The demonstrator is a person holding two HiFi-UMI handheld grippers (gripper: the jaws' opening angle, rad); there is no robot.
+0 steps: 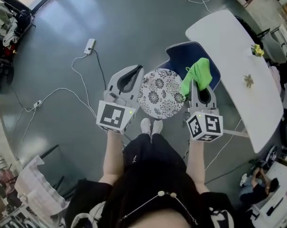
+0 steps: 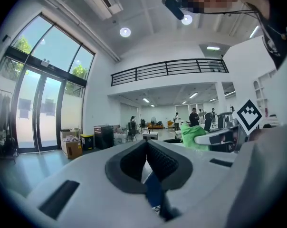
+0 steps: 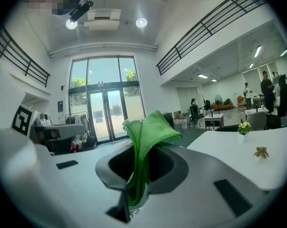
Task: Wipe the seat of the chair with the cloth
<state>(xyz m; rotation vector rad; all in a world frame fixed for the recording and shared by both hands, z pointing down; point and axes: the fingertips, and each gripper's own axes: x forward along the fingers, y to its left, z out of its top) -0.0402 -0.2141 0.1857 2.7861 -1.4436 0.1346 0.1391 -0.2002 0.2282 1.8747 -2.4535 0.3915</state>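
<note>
right gripper [image 1: 201, 86]: being clamped on the cloth [image 1: 196, 73]. One fold is being pinched between the jaws, and the rest is being left loose past the tips, likely as the wiping face.
cloth location: being held in the air at the right edge of the seat [image 1: 161, 93]. No contact with the seat is being made yet.
left gripper [image 1: 134, 72]: jaws are being pressed together on nothing. It is being parked at the seat's left edge, judged to be out of the wiping path.
chair [image 1: 185, 56]: the round patterned seat is being faced straight on, just ahead of the shoes [image 1: 151, 126]. The dark blue shell behind it is being partly covered by the white table [image 1: 238, 51].
pose: both grippers are being pointed outward, not down. Room and ceiling are being shown in both gripper views, so the cloth is not being presented to the seat.
step: the wipe is judged not started. The right gripper needs tilting down first.
risk: the pinch looks thin, so the cloth could be dragged out by friction.
</note>
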